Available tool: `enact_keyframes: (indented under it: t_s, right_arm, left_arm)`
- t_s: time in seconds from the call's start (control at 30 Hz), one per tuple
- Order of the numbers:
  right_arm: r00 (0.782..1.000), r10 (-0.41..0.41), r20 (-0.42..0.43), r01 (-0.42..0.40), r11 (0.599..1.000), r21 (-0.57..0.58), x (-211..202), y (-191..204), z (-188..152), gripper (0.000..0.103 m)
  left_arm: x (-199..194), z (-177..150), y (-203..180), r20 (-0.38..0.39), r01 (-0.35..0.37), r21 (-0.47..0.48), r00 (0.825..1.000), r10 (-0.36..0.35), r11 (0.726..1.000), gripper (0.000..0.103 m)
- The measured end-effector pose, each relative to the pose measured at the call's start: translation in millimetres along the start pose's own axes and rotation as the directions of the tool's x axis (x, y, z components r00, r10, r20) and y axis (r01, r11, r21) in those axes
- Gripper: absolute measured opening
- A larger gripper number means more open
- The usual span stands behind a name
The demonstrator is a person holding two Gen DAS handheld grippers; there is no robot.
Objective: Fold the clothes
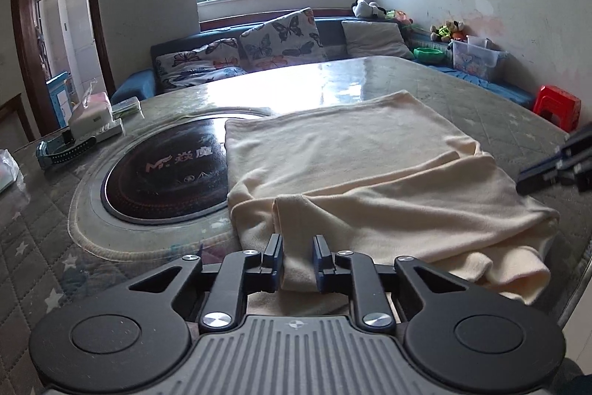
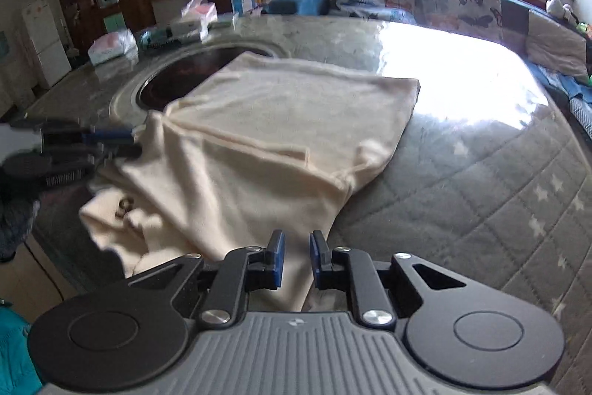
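Observation:
A cream garment [image 1: 362, 169] lies partly folded on the quilted table [image 1: 518, 113], its near end bunched and hanging over the front edge. My left gripper [image 1: 298, 256] is shut on a raised fold at the garment's near left. The right wrist view shows that gripper [image 2: 127, 143] pinching the garment's [image 2: 266, 136] left edge, with creases running toward it. My right gripper [image 2: 296, 256] stands slightly open over the garment's near right edge, and cloth shows in the narrow gap. From the left wrist it appears as a dark shape [image 1: 555, 165] at the right edge.
A round dark hotplate [image 1: 166, 173] is set into the table left of the garment, which partly covers it. Boxes and a blue brush [image 1: 66, 147] sit at the far left. A sofa with butterfly cushions [image 1: 281, 39] stands behind, and a red stool [image 1: 558, 106] to the right.

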State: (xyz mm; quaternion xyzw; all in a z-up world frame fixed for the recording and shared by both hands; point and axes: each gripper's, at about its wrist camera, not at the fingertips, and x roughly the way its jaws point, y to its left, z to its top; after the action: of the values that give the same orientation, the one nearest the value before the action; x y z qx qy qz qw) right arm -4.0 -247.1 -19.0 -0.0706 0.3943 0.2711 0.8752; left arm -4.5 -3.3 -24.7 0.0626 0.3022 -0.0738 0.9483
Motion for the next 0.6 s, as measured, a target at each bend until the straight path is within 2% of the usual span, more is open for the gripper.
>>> enact_keyframes:
  t_s: [0.17, 0.3, 0.37, 0.43, 0.6]
  right_arm:
    - [0.998, -0.015, 0.063, 0.016, 1.0, -0.006, 7.4, -7.1, 23.6, 0.015]
    - [0.997, -0.015, 0.073, 0.016, 1.0, -0.02, 24.3, -8.6, 33.4, 0.016]
    - [0.998, -0.007, 0.067, 0.008, 1.0, -0.018, 35.0, -8.6, 35.9, 0.016]
    - [0.998, -0.01, 0.054, 0.011, 1.0, -0.018, 41.9, -7.7, 34.4, 0.017]
    - [0.998, -0.006, 0.058, 0.006, 1.0, -0.003, 47.2, -10.0, 29.7, 0.02]
  left_arm:
    - [-2.1, 0.7, -0.2, -0.01, -0.001, -0.001, 1.0, 0.001, 1.0, 0.02]
    - [-2.4, 0.6, -2.0, -0.012, -0.009, 0.01, 1.0, 0.009, 1.0, 0.019]
    - [-1.8, 0.7, -1.5, -0.012, -0.015, 0.009, 1.0, 0.015, 1.0, 0.01]
    - [-4.0, 1.1, -0.3, -0.007, -0.022, 0.001, 1.0, 0.022, 1.0, 0.006]
    - [-19.4, -1.6, 3.1, 0.016, -0.036, 0.003, 0.999, 0.036, 0.999, 0.004]
